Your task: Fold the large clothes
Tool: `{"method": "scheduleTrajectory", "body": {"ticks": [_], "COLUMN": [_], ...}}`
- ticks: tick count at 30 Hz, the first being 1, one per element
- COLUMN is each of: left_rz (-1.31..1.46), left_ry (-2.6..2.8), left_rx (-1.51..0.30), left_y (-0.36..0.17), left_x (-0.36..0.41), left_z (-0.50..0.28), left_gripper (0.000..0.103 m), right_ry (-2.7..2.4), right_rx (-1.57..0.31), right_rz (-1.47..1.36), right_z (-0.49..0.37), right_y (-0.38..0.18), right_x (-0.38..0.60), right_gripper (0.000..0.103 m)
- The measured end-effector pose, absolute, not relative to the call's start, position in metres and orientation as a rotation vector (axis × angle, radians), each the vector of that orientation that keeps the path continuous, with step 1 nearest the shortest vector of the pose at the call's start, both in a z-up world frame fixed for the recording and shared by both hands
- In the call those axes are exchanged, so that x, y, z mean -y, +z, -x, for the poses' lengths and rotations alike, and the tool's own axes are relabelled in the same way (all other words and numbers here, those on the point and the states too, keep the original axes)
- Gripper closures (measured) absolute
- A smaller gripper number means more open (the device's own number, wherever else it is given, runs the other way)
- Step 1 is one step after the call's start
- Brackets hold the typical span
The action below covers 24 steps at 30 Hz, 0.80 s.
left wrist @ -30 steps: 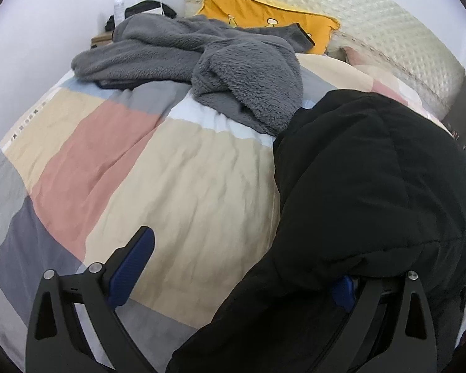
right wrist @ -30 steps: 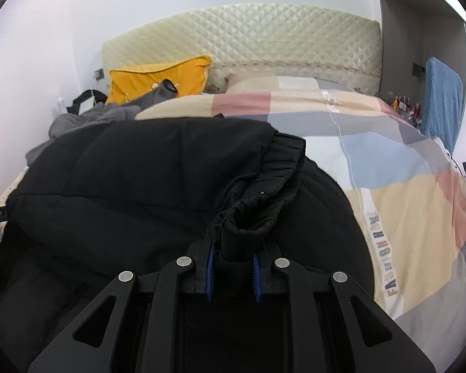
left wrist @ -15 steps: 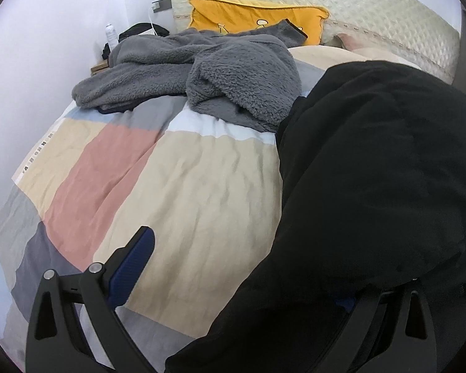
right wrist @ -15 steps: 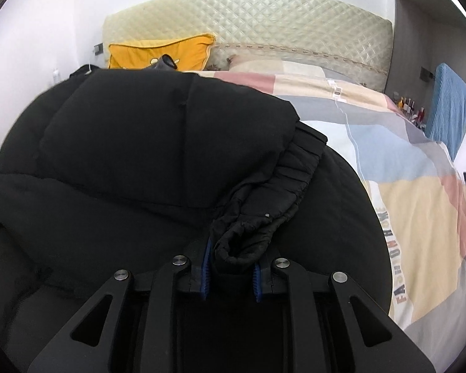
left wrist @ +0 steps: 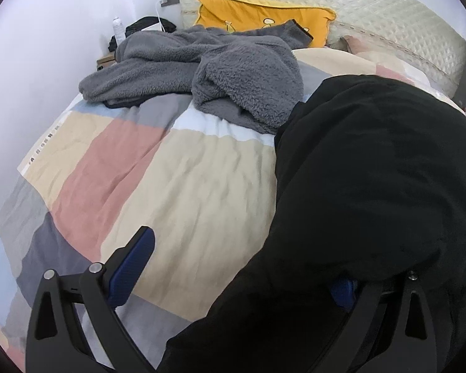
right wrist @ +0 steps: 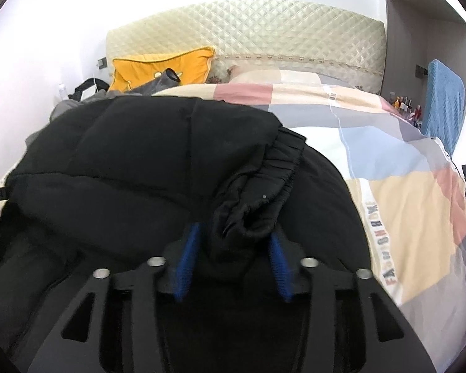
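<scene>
Right wrist view shows the right gripper (right wrist: 233,264) with its blue pads (right wrist: 188,259) standing apart on either side of a bunched elastic cuff (right wrist: 258,199) of the black jacket (right wrist: 139,161); the cuff lies between them but the pads no longer press it, so the hold reads as let go or nearly so. The jacket is a padded black bulk heaped on the near part of the patchwork duvet (right wrist: 404,192), with the sleeve laid back across its body, probably so the sleeve ends up inside the fold before the garment is doubled. Left wrist view has the left gripper (left wrist: 233,267) spread wide: one pad (left wrist: 130,267) hangs free over the duvet, the other is half buried under the jacket's edge (left wrist: 341,289), so that side is being propped or steadied, not pinched. Farther up the bed a grey fleece (left wrist: 220,77) lies in a loose heap against the yellow pillow (left wrist: 258,15), well apart from the jacket and likely waiting its turn. Compared with half a second ago, the right pads have opened from a tight pinch on the cuff to a clear gap, and the jacket's top sits lower, showing the headboard (right wrist: 248,34) and pillow again. On the left side little has changed: same wide spread, jacket a little lower than before.
</scene>
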<state>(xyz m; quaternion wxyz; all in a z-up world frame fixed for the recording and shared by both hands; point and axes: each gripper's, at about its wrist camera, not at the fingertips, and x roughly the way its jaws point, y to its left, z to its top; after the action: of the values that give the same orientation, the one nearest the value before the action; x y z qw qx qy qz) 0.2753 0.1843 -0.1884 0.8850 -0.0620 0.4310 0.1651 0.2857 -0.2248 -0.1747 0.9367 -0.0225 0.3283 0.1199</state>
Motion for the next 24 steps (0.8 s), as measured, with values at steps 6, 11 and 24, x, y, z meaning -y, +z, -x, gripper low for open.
{"method": "scheduleTrajectory", "body": {"ticks": [6,11,24], "left_rz": [0.201,0.169,0.092], "left_ry": [0.286,0.285,0.214], "left_rx": [-0.891,-0.822,-0.666], "left_y": [-0.173,-0.148,-0.096], "left_x": [-0.180,-0.167,-0.127], "left_z": [-0.255,-0.226,-0.150], "left_gripper": [0.004,0.004,0.004], "right_ry": [0.232,0.281,0.287], "right_rx": [-0.631,-0.575,-0.452], "right_rz": [0.000,-0.073,-0.013], "right_z": [-0.248,-0.207,-0.095], "right_y": [-0.150,-0.124,-0.089], "right_x": [0.229,0.227,0.229], "right_gripper": [0.041,0.041,0.036]}}
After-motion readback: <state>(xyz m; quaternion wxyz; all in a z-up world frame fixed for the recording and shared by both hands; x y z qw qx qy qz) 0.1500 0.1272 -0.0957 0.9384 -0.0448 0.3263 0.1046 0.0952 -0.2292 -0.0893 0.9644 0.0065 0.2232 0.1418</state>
